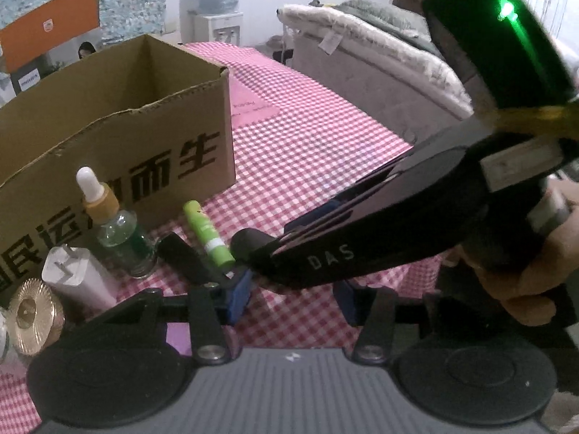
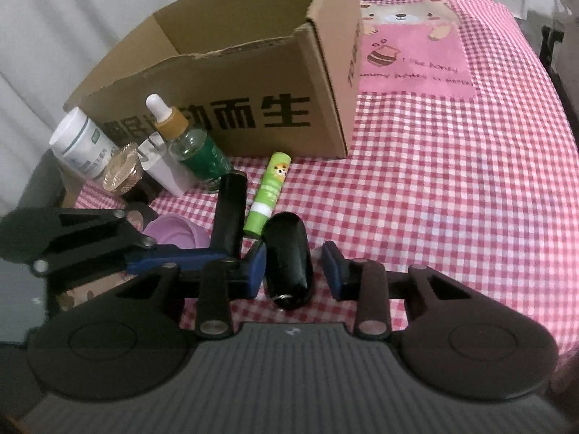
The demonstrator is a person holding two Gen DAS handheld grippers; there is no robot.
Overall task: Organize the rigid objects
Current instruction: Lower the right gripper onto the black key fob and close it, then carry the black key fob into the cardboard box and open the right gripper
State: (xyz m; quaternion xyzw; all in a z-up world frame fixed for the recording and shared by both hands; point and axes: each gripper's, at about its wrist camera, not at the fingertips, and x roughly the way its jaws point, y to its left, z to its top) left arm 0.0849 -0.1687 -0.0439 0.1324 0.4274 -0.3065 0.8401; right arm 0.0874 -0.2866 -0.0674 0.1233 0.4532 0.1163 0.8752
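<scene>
Pink-checked tablecloth (image 2: 434, 181). Open cardboard box (image 2: 224, 68) stands at upper centre of the right wrist view.

Loose items are bunched against the box's front wall, left of centre:
- white jar (image 2: 81, 144)
- gold knurled cap (image 2: 121, 173)
- white charger plug (image 2: 163, 170)
- green dropper bottle (image 2: 191, 148), upright
- green tube (image 2: 269, 191) and black tube (image 2: 229, 209), both lying flat and side by side

Right gripper (image 2: 295, 269), lower centre: the jaws stand narrow around a black capsule (image 2: 289, 264) lying on the cloth.
- The left pad looks to be touching it.
- A sliver of cloth shows between the capsule and the right pad, so I judge it not clamped yet.

Left gripper (image 1: 293, 298), low in its own view: jaws part-narrowed.
- Only cloth shows between the pads, with the right gripper's fingers crossing above.
- The black tube lies just outside its left pad, and the green tube's end is near that pad.
- I see nothing gripped.
- The person's hand (image 1: 524, 282) shows at right, on the other handle.

Handling, as a judgement:
- The capsule looks hard, glossy and rounded, with a small metal ring at its near end. It is probably light.
- It is stiff enough to squeeze firmly, but it may roll or squirt out from flat pads.
- Best taken across its middle, pads square to the long axis and clear of the domed ends and the ring.
- The glass dropper bottle is the fragile one. Take it at the body, not the rubber bulb.
</scene>
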